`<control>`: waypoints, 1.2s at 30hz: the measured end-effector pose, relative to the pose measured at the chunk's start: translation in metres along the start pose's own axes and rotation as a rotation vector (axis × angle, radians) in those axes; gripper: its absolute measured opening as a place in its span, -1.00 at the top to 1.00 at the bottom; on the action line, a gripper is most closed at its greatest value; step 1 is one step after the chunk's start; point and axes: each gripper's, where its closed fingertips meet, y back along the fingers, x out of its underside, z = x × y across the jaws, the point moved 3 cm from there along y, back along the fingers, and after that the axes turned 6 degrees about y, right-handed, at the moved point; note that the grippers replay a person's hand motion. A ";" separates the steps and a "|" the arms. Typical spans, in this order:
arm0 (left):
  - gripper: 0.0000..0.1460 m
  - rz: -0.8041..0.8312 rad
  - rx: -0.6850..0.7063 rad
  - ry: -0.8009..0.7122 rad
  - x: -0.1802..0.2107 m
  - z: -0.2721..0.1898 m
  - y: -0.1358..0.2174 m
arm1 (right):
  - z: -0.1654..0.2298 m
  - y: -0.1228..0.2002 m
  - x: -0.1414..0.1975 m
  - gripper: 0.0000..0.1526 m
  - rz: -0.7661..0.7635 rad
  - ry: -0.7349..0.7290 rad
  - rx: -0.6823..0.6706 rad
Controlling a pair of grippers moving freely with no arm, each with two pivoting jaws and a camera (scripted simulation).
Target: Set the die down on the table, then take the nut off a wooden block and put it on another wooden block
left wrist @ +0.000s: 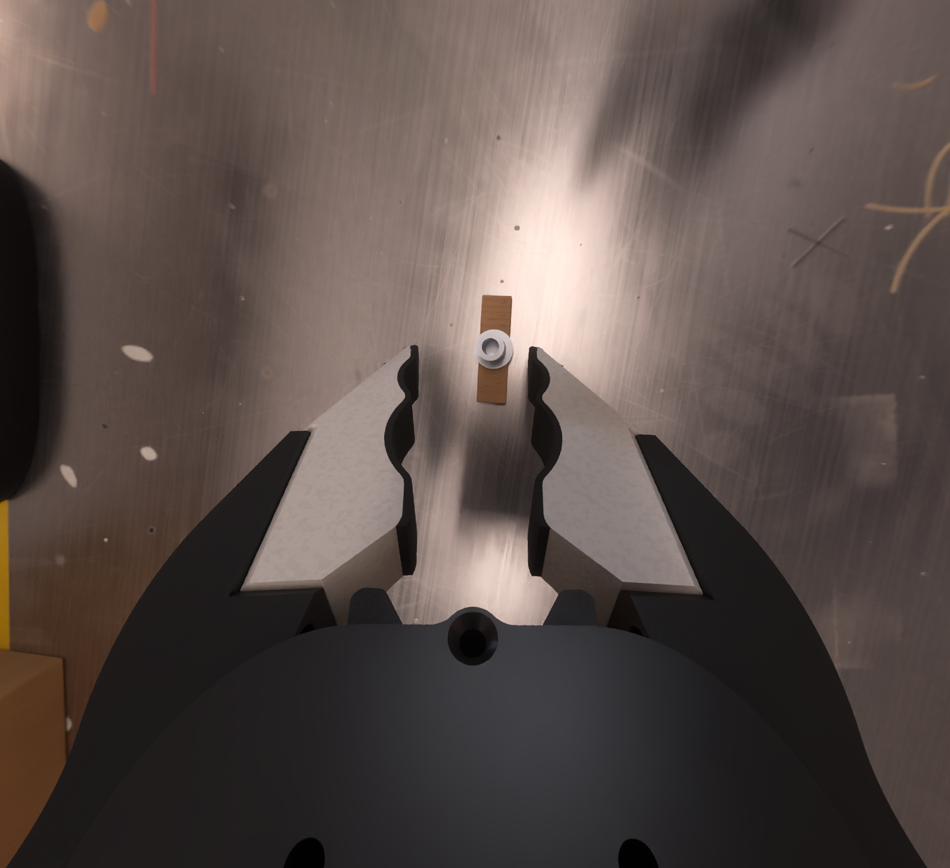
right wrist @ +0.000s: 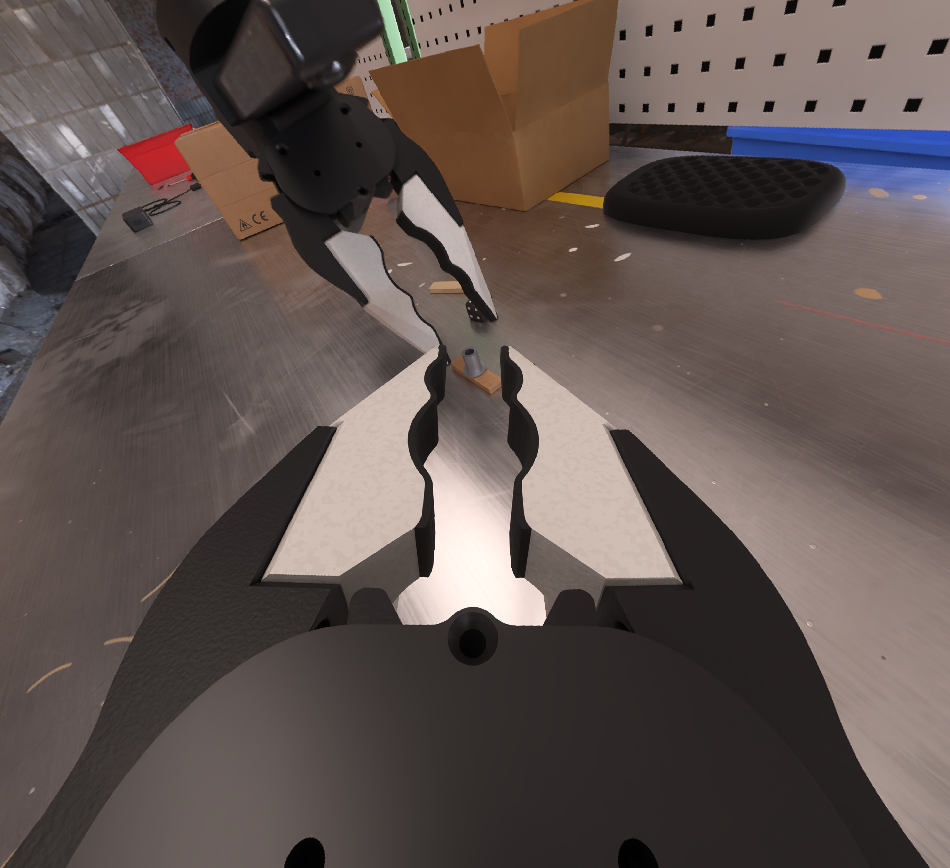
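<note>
A grey flanged nut [left wrist: 493, 348] stands on a small brown wooden block [left wrist: 494, 349] on the metal table. My left gripper [left wrist: 473, 355] is open and empty, pointing down above the nut, which sits between its fingertips. In the right wrist view the nut [right wrist: 472, 362] and block [right wrist: 486, 380] lie just beyond my right gripper [right wrist: 472, 355], which is open and empty, low over the table. The left gripper [right wrist: 462, 324] hangs over them from the upper left. A black die [right wrist: 475, 312] rests on the table behind the nut. A second, paler wooden block [right wrist: 444, 287] lies farther back.
An open cardboard box [right wrist: 514, 123] and a smaller closed carton [right wrist: 226, 175] stand at the back. A black dimpled foam pad [right wrist: 719, 195] lies at the right, with a blue bin [right wrist: 843, 144] behind it and a red bin [right wrist: 157, 152] at the far left. A pegboard wall [right wrist: 771, 20] closes the back.
</note>
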 end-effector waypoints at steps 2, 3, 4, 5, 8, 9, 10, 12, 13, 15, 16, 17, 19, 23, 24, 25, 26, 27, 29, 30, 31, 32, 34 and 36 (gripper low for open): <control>0.46 0.059 0.003 -0.012 0.002 0.000 -0.009 | 0.000 0.000 0.000 0.73 -0.003 -0.001 0.000; 0.48 0.075 0.016 -0.014 0.003 -0.001 -0.012 | 0.000 0.000 0.000 0.73 -0.005 -0.002 0.000; 0.52 0.087 0.034 -0.013 0.004 -0.003 -0.014 | 0.000 0.001 0.000 0.73 -0.005 -0.003 0.000; 0.66 0.096 0.052 -0.011 0.004 -0.004 -0.014 | 0.000 0.001 -0.001 0.73 -0.006 -0.003 0.000; 0.85 0.090 0.047 0.001 0.002 -0.002 -0.010 | 0.000 0.001 -0.001 0.73 -0.007 -0.003 0.000; 0.85 0.067 0.022 0.009 0.000 0.003 -0.005 | 0.000 0.001 -0.001 0.73 -0.006 -0.003 0.000; 0.85 0.029 0.001 0.033 -0.002 0.009 0.003 | 0.000 0.001 -0.001 0.73 -0.006 -0.003 -0.001; 0.85 -0.049 -0.044 0.131 0.001 0.030 0.024 | 0.000 0.001 -0.001 0.73 -0.007 -0.002 -0.001; 0.85 -0.074 -0.072 0.203 0.008 0.042 0.035 | 0.000 0.001 -0.001 0.73 -0.008 -0.001 -0.001; 0.85 -0.063 -0.116 0.351 0.031 0.064 0.049 | 0.000 0.001 -0.001 0.73 -0.007 -0.002 -0.001; 0.85 -0.031 -0.133 0.412 0.046 0.071 0.053 | 0.000 0.000 0.000 0.72 -0.005 -0.002 -0.002; 0.85 0.000 -0.141 0.455 0.059 0.076 0.053 | 0.000 0.000 0.000 0.72 -0.002 -0.002 -0.003; 0.85 0.037 -0.140 0.500 0.078 0.078 0.050 | 0.000 0.000 0.000 0.72 0.001 0.000 -0.002; 0.85 0.102 -0.136 0.520 0.097 0.078 0.042 | 0.000 -0.001 0.000 0.72 0.003 0.000 -0.001; 0.85 0.118 -0.138 0.518 0.100 0.078 0.041 | 0.000 -0.001 0.000 0.72 0.003 -0.001 0.000; 0.85 0.134 -0.143 0.521 0.103 0.079 0.041 | 0.000 -0.001 0.000 0.73 0.003 -0.001 0.000; 0.85 0.144 -0.142 0.524 0.105 0.080 0.040 | 0.000 0.000 0.000 0.73 0.002 -0.002 0.000; 0.85 0.141 -0.131 0.522 0.104 0.079 0.039 | 0.000 0.000 0.000 0.73 0.001 -0.002 0.001; 0.85 0.122 -0.096 0.511 0.102 0.077 0.039 | 0.000 0.000 0.000 0.73 0.003 -0.004 0.000; 0.85 0.117 -0.091 0.504 0.102 0.076 0.039 | 0.000 -0.001 0.000 0.73 0.003 -0.004 -0.001; 0.85 0.108 -0.097 0.497 0.100 0.077 0.039 | 0.000 -0.001 0.000 0.72 0.003 -0.003 0.000; 0.85 0.095 -0.097 0.495 0.099 0.077 0.039 | 0.000 -0.001 0.000 0.72 0.003 -0.003 0.000; 0.85 0.086 -0.068 0.508 0.097 0.075 0.038 | 0.000 -0.001 0.000 0.72 0.004 -0.001 0.000; 0.61 0.086 -0.082 0.510 0.093 0.074 0.039 | 0.000 0.000 0.000 0.73 0.002 -0.002 0.001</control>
